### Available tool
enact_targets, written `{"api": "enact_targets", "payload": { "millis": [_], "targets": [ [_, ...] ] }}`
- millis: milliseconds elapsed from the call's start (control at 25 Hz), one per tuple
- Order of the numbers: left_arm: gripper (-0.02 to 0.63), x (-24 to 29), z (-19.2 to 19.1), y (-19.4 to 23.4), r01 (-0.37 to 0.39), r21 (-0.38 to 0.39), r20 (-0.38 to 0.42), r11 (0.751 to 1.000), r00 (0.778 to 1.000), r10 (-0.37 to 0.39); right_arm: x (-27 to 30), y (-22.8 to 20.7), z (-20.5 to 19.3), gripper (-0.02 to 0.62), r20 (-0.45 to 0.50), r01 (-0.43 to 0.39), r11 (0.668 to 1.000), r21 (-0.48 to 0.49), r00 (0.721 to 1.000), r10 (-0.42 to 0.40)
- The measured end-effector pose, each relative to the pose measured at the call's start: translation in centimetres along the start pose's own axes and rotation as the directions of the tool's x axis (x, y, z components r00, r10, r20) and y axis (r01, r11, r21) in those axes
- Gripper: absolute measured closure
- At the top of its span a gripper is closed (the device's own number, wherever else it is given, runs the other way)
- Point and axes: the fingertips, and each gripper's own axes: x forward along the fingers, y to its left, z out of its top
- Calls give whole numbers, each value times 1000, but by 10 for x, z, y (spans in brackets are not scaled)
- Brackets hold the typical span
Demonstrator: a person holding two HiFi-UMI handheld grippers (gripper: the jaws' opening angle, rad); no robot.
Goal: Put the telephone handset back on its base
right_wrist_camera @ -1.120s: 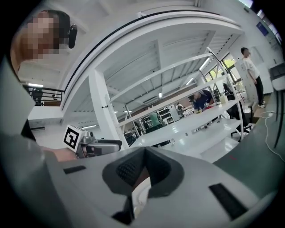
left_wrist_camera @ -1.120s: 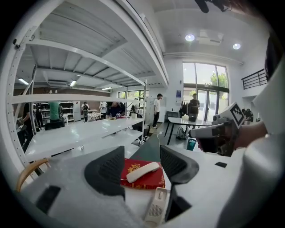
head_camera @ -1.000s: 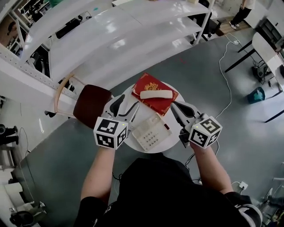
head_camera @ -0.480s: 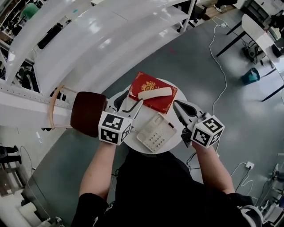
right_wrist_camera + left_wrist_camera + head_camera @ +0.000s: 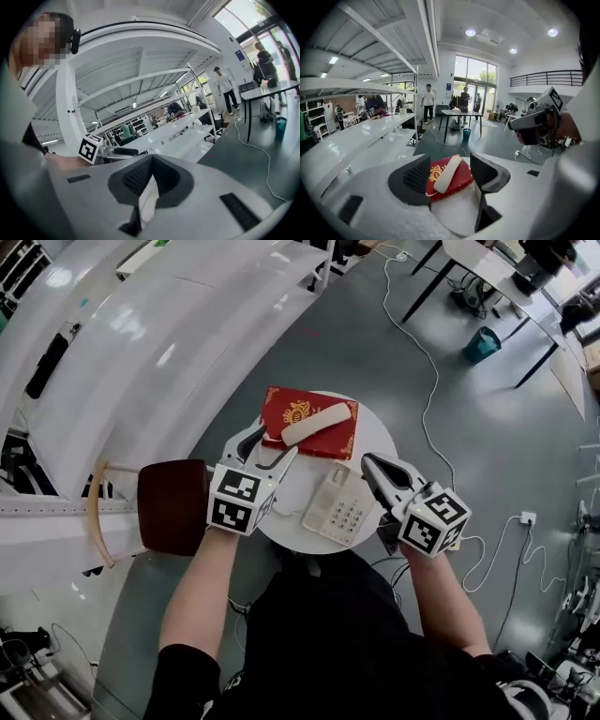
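The white handset lies slantwise on a red book at the far side of the round white table. In the left gripper view the handset shows beyond the jaws, on the book. The white keypad base sits on the near part of the table, apart from the handset. My left gripper is open at the book's near left corner. Its jaws have just been opening, with nothing gripped between them. My right gripper hovers right of the base, tips touching, empty.
A dark red chair seat stands close against the table's left side. Long white shelves run across the upper left. A white cable trails over the grey floor to the right, and a teal bin stands further off.
The head view has swung, so the table sits differently in frame. My left gripper has come down closer to the book's corner. The right gripper has shifted a little beside the base.
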Motion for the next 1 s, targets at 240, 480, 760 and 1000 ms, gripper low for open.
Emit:
{"api": "enact_targets", "payload": {
  "millis": [240,480,760,1000],
  "targets": [
    [325,38,-22,7,35,27,-81,999,996,-33,-18,-22,-26,589,-3,71,997,41,997,-71],
    [319,85,-40,-4,103,91,-188,991,979,-84,-20,-50,-43,589,22,99,990,104,995,-102],
    [299,143,-80,-16,191,139,-323,972,936,-138,-9,-74,-61,589,20,111,984,139,993,-115],
    [295,181,-108,-19,238,195,-429,951,893,-136,-11,-88,-80,589,-1,127,977,173,992,-129]
  ]
}}
